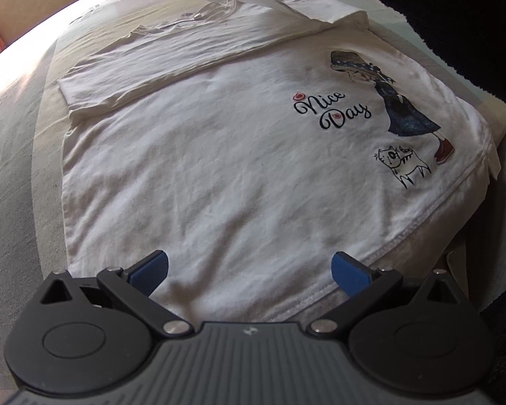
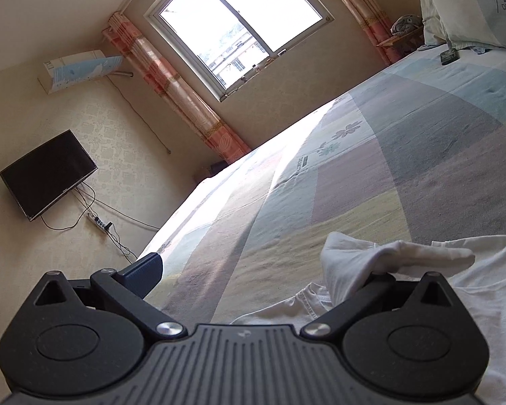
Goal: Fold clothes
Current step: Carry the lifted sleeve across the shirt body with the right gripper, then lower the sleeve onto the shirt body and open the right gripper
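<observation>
Fingers of the left gripper are spread wide, empty, over the hem of the white T-shirt. T-shirt lies flat on the bed, long axis hem-to-collar, collar away from the gripper. Right gripper fingers are spread wide; a sleeve drapes over one finger.
</observation>
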### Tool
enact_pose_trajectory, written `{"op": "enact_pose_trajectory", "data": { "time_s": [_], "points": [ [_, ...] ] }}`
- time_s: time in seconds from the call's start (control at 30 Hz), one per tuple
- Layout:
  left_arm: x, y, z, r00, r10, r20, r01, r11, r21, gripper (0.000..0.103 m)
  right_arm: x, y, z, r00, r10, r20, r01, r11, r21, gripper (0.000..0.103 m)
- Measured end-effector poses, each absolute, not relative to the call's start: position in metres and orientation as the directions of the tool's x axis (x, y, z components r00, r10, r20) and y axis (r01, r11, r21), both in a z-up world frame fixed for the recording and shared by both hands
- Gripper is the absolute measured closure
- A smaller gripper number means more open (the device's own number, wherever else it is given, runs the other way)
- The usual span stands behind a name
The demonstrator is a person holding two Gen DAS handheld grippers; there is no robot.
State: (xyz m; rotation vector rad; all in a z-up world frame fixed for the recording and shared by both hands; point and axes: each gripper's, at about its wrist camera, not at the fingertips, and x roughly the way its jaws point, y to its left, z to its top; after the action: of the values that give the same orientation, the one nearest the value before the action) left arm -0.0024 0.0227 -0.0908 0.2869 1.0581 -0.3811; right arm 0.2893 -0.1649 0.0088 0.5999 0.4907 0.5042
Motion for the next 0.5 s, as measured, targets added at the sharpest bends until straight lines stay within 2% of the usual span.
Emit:
{"op": "enact_pose_trajectory", "data": {
  "time_s": [0.5],
  "points": [
    [-0.008, 0.035, -0.092, 0.438, -0.164, -0.884, 0.406, 0.914, 0.031, 0.001, 0.295, -0.111, -0.01, 0.688, 0.624, -0.372, -0.333, 0.725, 0.603, 0.0]
  ]
}}
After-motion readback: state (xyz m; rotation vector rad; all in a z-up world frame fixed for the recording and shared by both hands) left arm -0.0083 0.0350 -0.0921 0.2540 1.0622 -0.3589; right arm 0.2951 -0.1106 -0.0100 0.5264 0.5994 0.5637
